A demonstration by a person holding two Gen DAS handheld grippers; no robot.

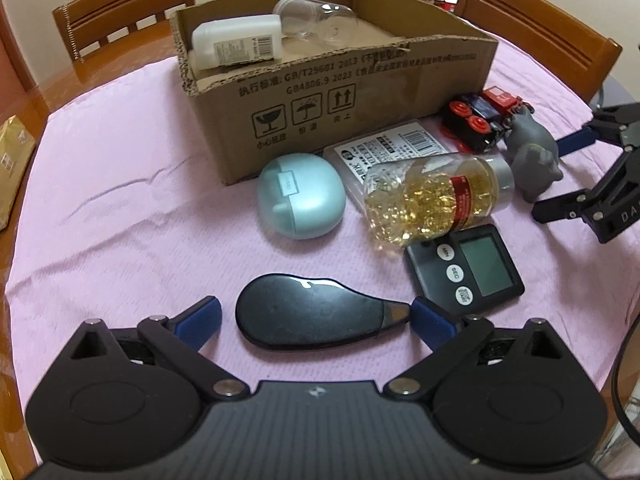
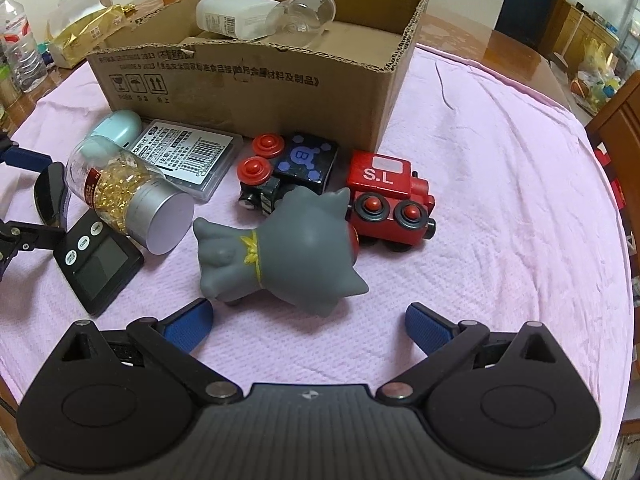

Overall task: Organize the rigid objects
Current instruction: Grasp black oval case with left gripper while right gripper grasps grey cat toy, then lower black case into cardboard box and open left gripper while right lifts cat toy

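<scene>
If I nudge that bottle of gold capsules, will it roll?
Probably: the capsule bottle lies on its side, round-bodied, on the pink cloth. Its smooth clear wall may slip between fingers. Loose capsules fill it only partly, so weight could shift.

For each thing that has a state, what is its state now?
left gripper: open, around black case
right gripper: open, holding nothing
black case: flat on cloth
capsule bottle: capped, on its side
clear jar: on its side in box
gray toy: tipped over
cardboard box: open
</scene>
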